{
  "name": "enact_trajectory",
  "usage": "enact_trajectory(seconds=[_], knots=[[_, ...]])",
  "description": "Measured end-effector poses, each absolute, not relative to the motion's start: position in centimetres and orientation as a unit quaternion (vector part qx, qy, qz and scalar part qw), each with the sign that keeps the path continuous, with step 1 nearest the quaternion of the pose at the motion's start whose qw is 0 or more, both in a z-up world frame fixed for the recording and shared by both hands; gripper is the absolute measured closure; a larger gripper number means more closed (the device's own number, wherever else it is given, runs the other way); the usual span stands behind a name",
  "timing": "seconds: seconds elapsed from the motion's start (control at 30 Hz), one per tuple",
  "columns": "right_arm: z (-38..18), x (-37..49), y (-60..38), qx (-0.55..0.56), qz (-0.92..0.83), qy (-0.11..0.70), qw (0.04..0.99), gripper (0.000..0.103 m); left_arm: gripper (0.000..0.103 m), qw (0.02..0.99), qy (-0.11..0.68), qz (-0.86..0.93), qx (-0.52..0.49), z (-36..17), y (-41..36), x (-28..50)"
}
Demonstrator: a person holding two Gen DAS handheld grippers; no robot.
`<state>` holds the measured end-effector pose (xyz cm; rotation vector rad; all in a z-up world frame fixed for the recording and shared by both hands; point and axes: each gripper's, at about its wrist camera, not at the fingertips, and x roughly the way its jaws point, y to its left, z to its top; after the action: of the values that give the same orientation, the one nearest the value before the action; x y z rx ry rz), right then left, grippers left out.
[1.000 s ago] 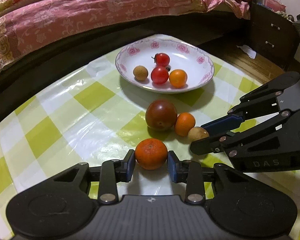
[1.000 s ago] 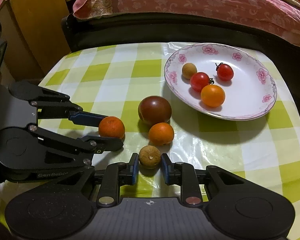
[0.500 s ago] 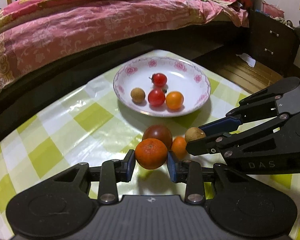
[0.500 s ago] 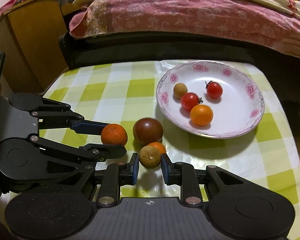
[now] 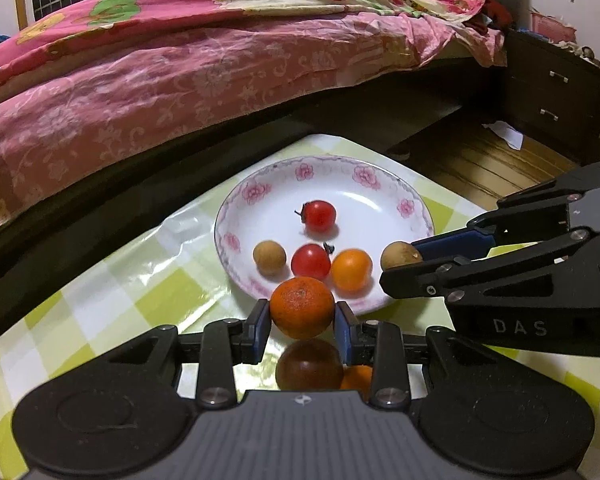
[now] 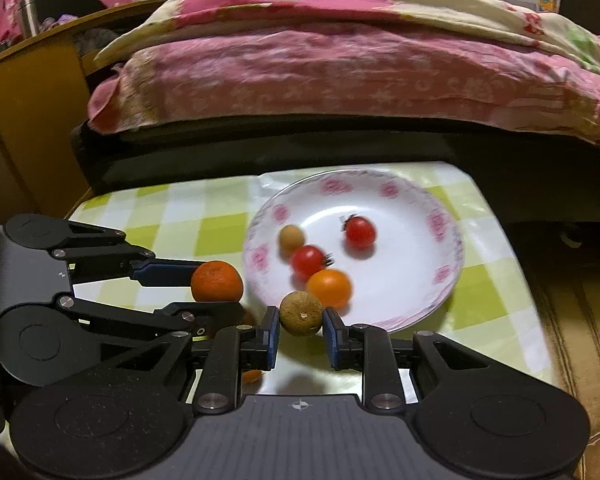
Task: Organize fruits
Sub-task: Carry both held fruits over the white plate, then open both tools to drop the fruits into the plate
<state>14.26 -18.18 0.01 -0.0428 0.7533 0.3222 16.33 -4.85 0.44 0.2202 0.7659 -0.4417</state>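
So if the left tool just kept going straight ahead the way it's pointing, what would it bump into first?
Probably the plate: the left tool, shut on a tangerine, points down at its near rim, where a red tomato and an orange tomato lie. Depth is hard to judge.

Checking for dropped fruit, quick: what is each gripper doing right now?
Left gripper: shut on the round orange tangerine.
Right gripper: shut on the small round tan-brown fruit.
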Motion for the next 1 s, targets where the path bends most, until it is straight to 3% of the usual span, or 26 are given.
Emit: enact_trajectory(seconds=[0.37,0.77,1.0], knots=[[-1.2,16.6,-19.5,-0.007,0.137,0.357,0.924,0.081,0.062,0.901,0.370,-0.204,0.104,-0.7,-5.8,18.3],[-1.5,17.1,-20.0,0.003,0.129,0.354,0.926,0.080,0.055,0.900,0.369,-0.205,0.112,-0.7,-6.2,18.4],[-1.2,17.1,-20.2,0.000,0.126,0.345,0.930,0.073,0.052,0.903,0.361,-0.204,0.114,-0.2,-6.1,18.2]])
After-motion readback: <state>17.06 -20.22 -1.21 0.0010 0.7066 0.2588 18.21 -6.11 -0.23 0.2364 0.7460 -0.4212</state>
